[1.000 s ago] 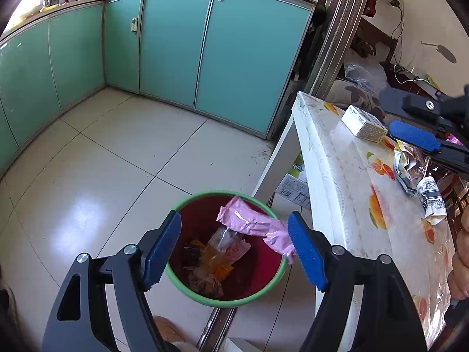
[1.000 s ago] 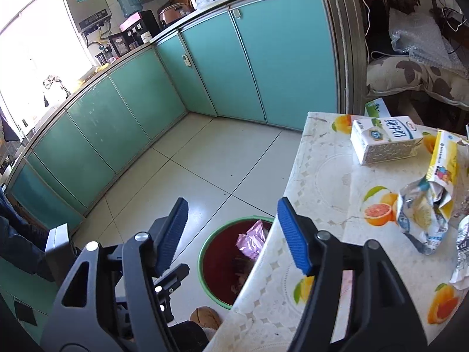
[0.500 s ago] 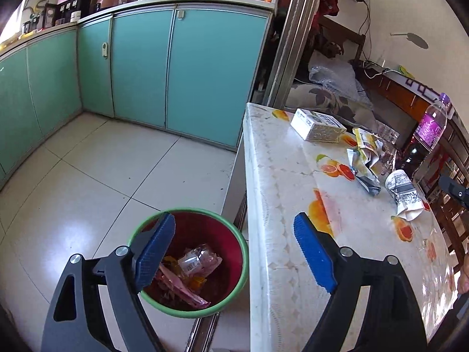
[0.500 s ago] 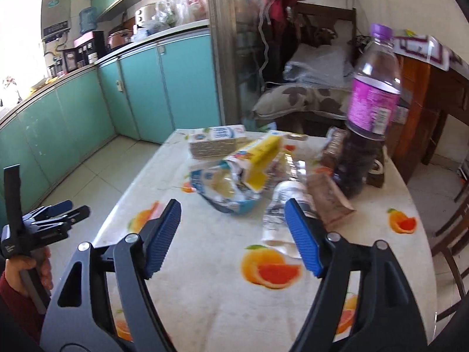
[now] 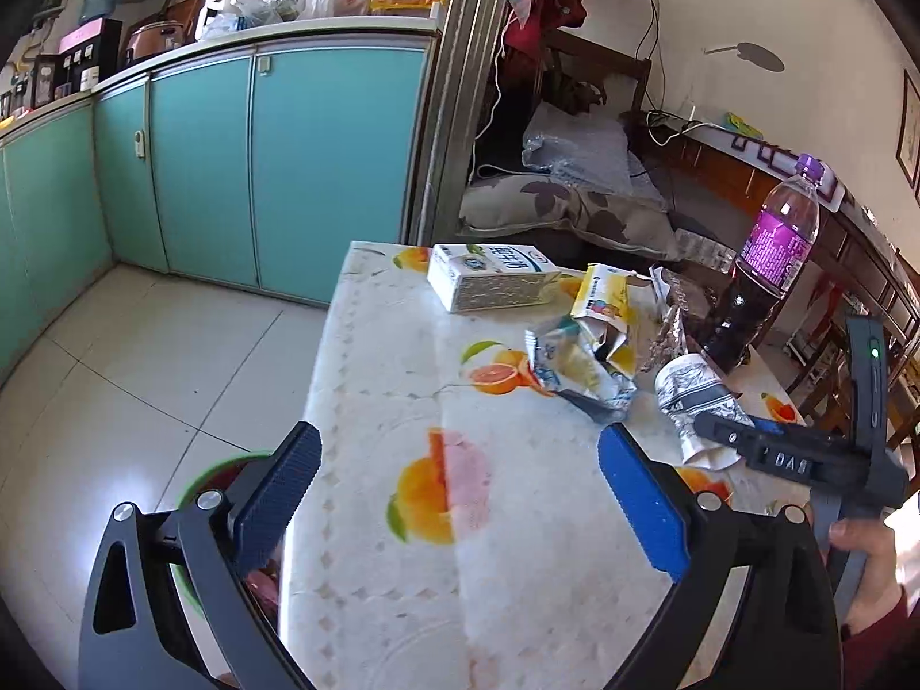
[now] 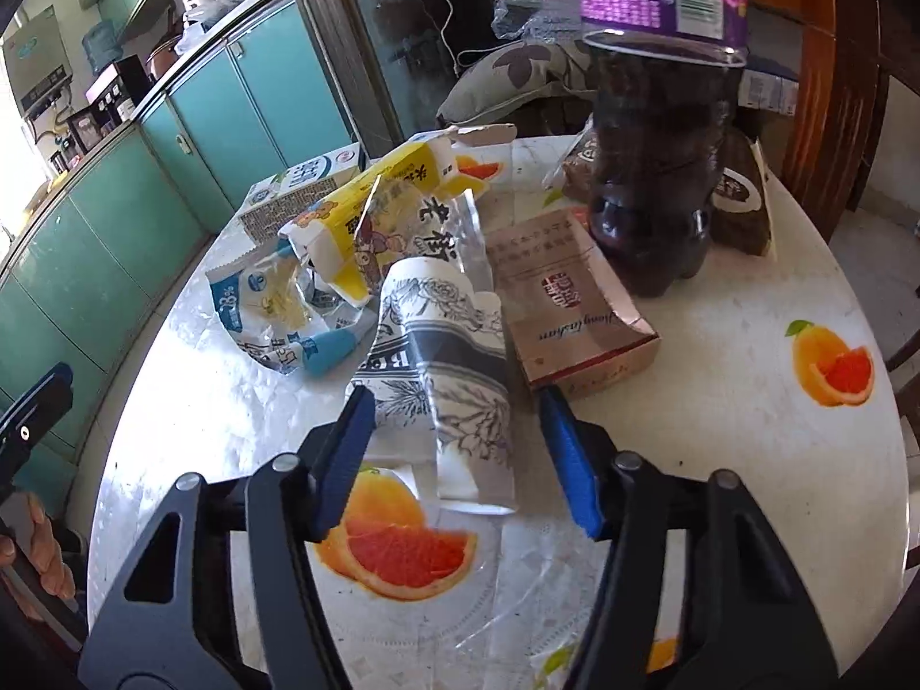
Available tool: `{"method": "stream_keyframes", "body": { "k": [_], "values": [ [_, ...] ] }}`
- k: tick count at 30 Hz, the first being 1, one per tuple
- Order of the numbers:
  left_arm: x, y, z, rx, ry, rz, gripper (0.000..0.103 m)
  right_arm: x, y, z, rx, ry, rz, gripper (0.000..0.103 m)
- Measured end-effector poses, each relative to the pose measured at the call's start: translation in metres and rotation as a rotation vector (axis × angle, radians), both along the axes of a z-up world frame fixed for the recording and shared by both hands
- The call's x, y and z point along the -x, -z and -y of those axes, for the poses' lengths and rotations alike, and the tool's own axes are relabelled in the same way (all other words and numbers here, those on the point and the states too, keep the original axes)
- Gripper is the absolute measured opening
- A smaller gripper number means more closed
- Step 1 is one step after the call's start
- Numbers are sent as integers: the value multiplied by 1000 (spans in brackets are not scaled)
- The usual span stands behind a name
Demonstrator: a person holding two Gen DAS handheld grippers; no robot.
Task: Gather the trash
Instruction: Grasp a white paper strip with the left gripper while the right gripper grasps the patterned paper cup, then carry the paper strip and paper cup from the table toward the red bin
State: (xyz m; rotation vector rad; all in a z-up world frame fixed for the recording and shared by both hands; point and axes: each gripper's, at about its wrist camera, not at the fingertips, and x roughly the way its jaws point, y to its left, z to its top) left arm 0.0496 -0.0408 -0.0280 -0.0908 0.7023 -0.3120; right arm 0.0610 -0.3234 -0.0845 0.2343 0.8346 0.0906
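Note:
A crushed black-and-white paper cup (image 6: 454, 379) lies on the fruit-print table (image 6: 747, 345). My right gripper (image 6: 454, 402) straddles it with its jaws closing. The left pad (image 6: 351, 431) touches the cup's edge; the right pad (image 6: 566, 460) stands apart from it. My left gripper (image 5: 457, 443) hovers over the table's near edge, jaws opening wide with nothing between them. Behind its left finger shows the green rim of the red bin (image 5: 213, 474) on the floor. The left wrist view also shows the cup (image 5: 693, 397) and the right gripper (image 5: 727, 428).
More litter lies past the cup: a blue-white wrapper (image 6: 276, 310), a torn yellow box (image 6: 374, 213), a milk carton (image 6: 299, 190), a brown box (image 6: 569, 310) and brown packets (image 6: 742, 195). A purple-labelled bottle (image 6: 655, 172) stands upright behind. Teal cabinets (image 5: 276, 161) line the tiled floor.
The left gripper swung from above the bin to over the table, and the pink wrapper now lies in the bin. The right gripper swung across to the litter and narrowed around the crushed cup.

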Motion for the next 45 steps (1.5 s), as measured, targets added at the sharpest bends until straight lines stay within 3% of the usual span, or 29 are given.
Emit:
{"method": "stream_keyframes", "body": {
  "k": [1, 2, 4, 7, 11, 14, 16, 17, 19, 20, 23, 32, 40, 45],
  "values": [
    [-7, 2, 8, 12, -1, -9, 93, 1, 0, -2, -20, -19, 1, 44],
    [-16, 4, 17, 20, -10, -26, 93, 2, -2, -3, -23, -25, 1, 27],
    [-35, 12, 29, 54, -30, -72, 93, 7, -6, -3, 11, -29, 9, 26],
    [-60, 29, 43, 123, -68, -149, 92, 20, -9, 8, -42, -30, 17, 26],
    [-77, 46, 61, 146, -96, -201, 90, 41, -15, 24, -82, -15, 46, 26],
    [-83, 51, 72, 105, -123, -190, 75, 46, -18, 34, -98, 6, 55, 26],
    [-86, 55, 74, 109, -130, -198, 55, 49, -16, 40, -115, 21, 50, 26],
    [-87, 55, 76, 107, -128, -195, 51, 50, -15, 42, -126, 25, 47, 26],
    [-89, 56, 81, 92, -102, -206, 21, 51, -15, 45, -143, 30, 48, 26],
    [-89, 56, 80, 92, -99, -205, 21, 52, -16, 45, -144, 32, 51, 26],
    [-80, 47, 79, 95, -84, -173, 5, 54, -18, 45, -145, 32, 62, 26],
    [-36, 21, 59, 94, -31, -104, 1, 60, -23, 40, -150, 24, 91, 26],
    [7, -5, 48, -51, 14, 23, 1, 64, -23, 26, -104, 16, 117, 26],
    [23, -15, 35, -82, 41, 57, 1, 65, -19, 17, -43, 22, 125, 26]
  ]
}}
